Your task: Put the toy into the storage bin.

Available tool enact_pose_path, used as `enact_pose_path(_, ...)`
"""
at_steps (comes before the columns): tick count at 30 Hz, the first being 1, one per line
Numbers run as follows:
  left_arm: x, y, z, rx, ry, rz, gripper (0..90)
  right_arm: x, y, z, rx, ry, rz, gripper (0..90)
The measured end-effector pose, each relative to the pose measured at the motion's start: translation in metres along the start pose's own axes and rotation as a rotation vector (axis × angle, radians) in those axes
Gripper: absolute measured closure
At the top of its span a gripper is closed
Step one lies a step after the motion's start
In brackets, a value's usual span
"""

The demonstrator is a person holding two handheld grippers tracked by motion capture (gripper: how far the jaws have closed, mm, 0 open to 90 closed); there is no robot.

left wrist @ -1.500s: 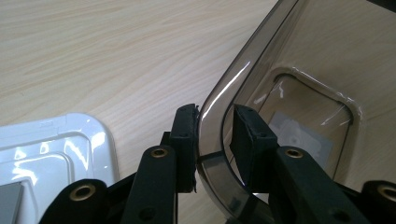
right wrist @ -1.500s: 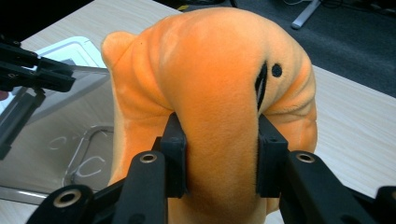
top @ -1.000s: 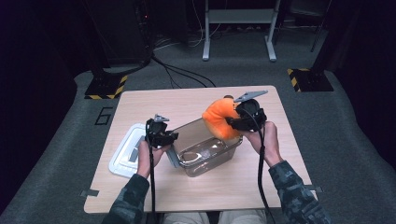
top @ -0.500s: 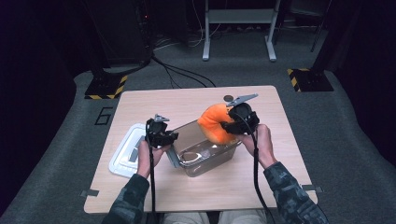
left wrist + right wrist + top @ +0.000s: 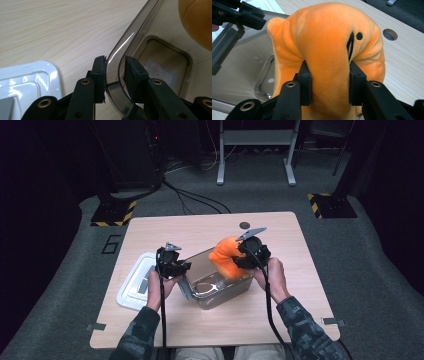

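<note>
A clear plastic bin [image 5: 225,298] stands in the middle of the wooden table. My left gripper [image 5: 181,269] is shut on the bin's left rim; in the left gripper view its pads [image 5: 98,67] pinch the smoky wall [image 5: 130,40] from both sides. My right gripper [image 5: 240,259] is shut on an orange plush toy [image 5: 225,257] and holds it over the bin's far right end, the toy's lower part dipping below the rim. In the right gripper view the jaws squeeze the plush [image 5: 324,50] at its middle, and the left gripper [image 5: 239,15] shows at the top left.
A white lid [image 5: 132,287] lies flat on the table left of the bin, close to my left hand, and shows as the white lid [image 5: 30,77] beside the jaws. A small round hole [image 5: 244,225] sits in the tabletop behind the bin. Black stands and cables are on the floor beyond the table.
My right gripper has come down and a little to the left with the plush, bringing it lower over the bin. The left gripper and the bin have stayed put.
</note>
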State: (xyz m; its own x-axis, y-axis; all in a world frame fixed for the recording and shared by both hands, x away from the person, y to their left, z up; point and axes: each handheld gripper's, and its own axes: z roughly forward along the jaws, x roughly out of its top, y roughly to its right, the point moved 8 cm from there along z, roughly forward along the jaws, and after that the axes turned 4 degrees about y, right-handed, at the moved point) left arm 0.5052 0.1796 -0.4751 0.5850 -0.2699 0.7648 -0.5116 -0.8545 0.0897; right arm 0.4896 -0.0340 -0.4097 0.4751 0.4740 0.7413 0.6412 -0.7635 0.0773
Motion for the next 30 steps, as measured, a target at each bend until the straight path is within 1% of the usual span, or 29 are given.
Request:
enact_pose_path(1, 0.0, 0.0, 0.0, -0.001, -0.001, -0.001, 70.3, -0.001, -0.001, 0.001, 0.0, -0.003, 0.002, 62.8)
enact_pose_path(2, 0.0, 0.0, 0.0, 0.0, 0.0, 0.0, 70.3, -0.002, -0.002, 0.003, 0.001, 0.001, -0.011, 62.8)
enact_pose_path(3, 0.0, 0.0, 0.0, -0.001, -0.001, -0.001, 70.3, -0.003, -0.004, 0.003, 0.003, -0.013, 0.013, 62.7)
enact_pose_path(4, 0.0, 0.0, 0.0, -0.001, 0.001, -0.001, 70.3, -0.005, -0.005, 0.004, 0.005, -0.024, 0.016, 62.7)
enact_pose_path(5, 0.0, 0.0, 0.0, -0.001, 0.001, 0.0, 70.3, -0.005, -0.005, 0.006, 0.01, -0.015, 0.013, 62.7)
enact_pose_path(6, 0.0, 0.0, 0.0, -0.001, 0.002, -0.001, 70.3, -0.006, -0.006, 0.008, 0.014, -0.016, 0.015, 62.7)
enact_pose_path(7, 0.0, 0.0, 0.0, -0.001, 0.002, -0.001, 70.3, -0.007, -0.006, 0.011, 0.016, -0.018, 0.007, 62.6)
enact_pose_path(9, 0.0, 0.0, 0.0, -0.002, 0.002, -0.001, 70.3, -0.01, -0.007, 0.014, 0.019, -0.031, 0.017, 62.5)
enact_pose_path(13, 0.0, 0.0, 0.0, -0.003, 0.001, -0.001, 70.3, -0.015, -0.007, 0.021, 0.032, -0.049, 0.039, 62.0)
enact_pose_path(14, 0.0, 0.0, 0.0, -0.003, 0.0, -0.001, 70.3, -0.016, -0.006, 0.022, 0.033, -0.057, 0.033, 61.8)
enact_pose_path(17, 0.0, 0.0, 0.0, -0.004, 0.0, -0.001, 70.3, -0.018, -0.006, 0.026, 0.036, -0.066, 0.046, 61.1)
enact_pose_path(20, 0.0, 0.0, 0.0, -0.004, -0.001, 0.0, 70.3, -0.019, -0.005, 0.029, 0.036, -0.069, 0.046, 60.8)
enact_pose_path(30, 0.0, 0.0, 0.0, -0.006, -0.004, 0.001, 70.3, -0.024, -0.005, 0.043, 0.05, -0.136, 0.055, 58.8)
